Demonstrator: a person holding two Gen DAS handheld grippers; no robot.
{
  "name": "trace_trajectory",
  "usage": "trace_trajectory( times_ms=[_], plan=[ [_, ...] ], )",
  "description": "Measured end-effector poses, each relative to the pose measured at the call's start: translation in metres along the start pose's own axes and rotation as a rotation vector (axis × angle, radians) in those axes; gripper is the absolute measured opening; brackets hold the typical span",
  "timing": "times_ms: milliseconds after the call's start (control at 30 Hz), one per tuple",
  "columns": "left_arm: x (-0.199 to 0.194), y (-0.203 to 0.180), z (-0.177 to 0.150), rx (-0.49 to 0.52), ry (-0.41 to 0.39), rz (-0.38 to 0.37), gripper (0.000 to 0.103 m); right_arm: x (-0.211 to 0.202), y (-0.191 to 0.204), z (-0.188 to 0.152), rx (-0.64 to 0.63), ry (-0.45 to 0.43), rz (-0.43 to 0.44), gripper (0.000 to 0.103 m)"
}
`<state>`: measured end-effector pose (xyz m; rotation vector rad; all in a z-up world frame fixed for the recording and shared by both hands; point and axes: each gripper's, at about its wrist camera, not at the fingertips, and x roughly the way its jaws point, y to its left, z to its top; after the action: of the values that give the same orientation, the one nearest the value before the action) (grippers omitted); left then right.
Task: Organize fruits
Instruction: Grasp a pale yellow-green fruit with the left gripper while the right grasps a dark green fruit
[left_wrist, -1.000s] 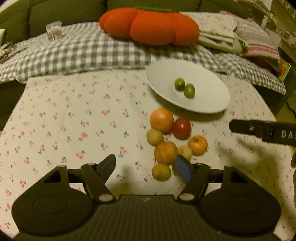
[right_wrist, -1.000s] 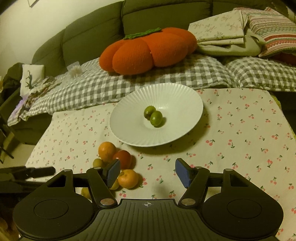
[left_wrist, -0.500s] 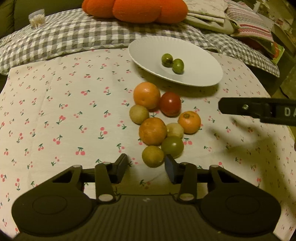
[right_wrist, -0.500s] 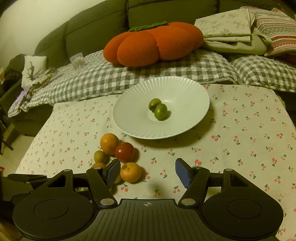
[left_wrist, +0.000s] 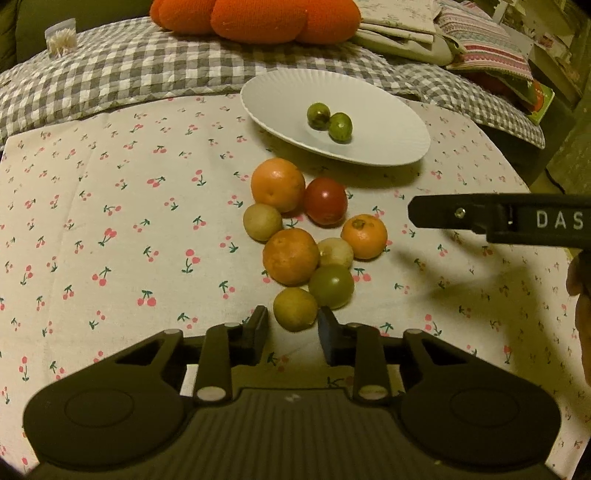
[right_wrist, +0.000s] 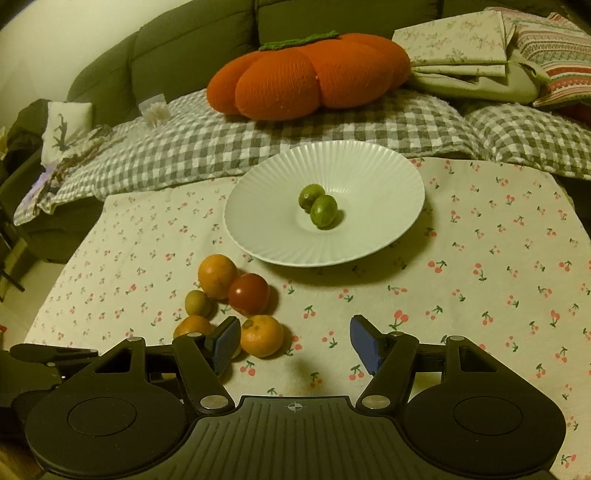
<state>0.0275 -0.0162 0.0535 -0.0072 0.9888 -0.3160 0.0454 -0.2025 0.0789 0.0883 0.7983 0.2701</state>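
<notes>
Left claw (left_wrist: 291, 326) is closed on a yellow-green fruit (left_wrist: 294, 308), the nearest one of the pile, pads pressing its two sides low over the desk (left_wrist: 110, 229). Whether the fruit is off the cloth, cannot tell.

Right claw (right_wrist: 295, 341) is open, nothing between its jaws, hovering over bare cloth just right of the pile. In the left view its finger (left_wrist: 461, 218) pokes in from the right edge, near the small orange (left_wrist: 364, 236).

Pile on the desk, left view:
- big orange (left_wrist: 277, 184) at the far end, red tomato (left_wrist: 325, 200) touching it on the right
- pale fruit (left_wrist: 262, 222) left of them
- second orange (left_wrist: 290, 256) in the middle, a pale fruit (left_wrist: 335, 252) just right of it
- green tomato (left_wrist: 331, 286) touching the gripped fruit's right side

White ribbed plate (right_wrist: 266, 206) sits beyond the pile, with two green fruits (right_wrist: 318, 205) touching each other at its centre. Behind the desk are a checked blanket (right_wrist: 207, 147) and an orange pumpkin cushion (right_wrist: 306, 77).
</notes>
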Motion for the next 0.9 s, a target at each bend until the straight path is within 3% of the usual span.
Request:
trace_trajectory(
  times_ms=[367,533,667,900],
  plan=[
    [-0.002,-0.003,0.002,0.015,-0.022,0.008,0.024,0.005,0.006,-0.003,-0.02,0.012,0.006,0.066],
    [-0.021,0.004,0.009,-0.018,-0.051,0.006,0.024,0.008,0.009,-0.005,-0.022,0.023,0.01,0.066],
    [-0.036,0.014,0.016,-0.035,-0.095,0.058,0.024,0.012,0.01,-0.007,-0.016,0.039,0.023,0.066],
    [-0.049,0.043,0.026,-0.14,-0.139,0.085,0.024,0.019,0.021,-0.016,-0.035,0.068,0.063,0.066]
  ],
)
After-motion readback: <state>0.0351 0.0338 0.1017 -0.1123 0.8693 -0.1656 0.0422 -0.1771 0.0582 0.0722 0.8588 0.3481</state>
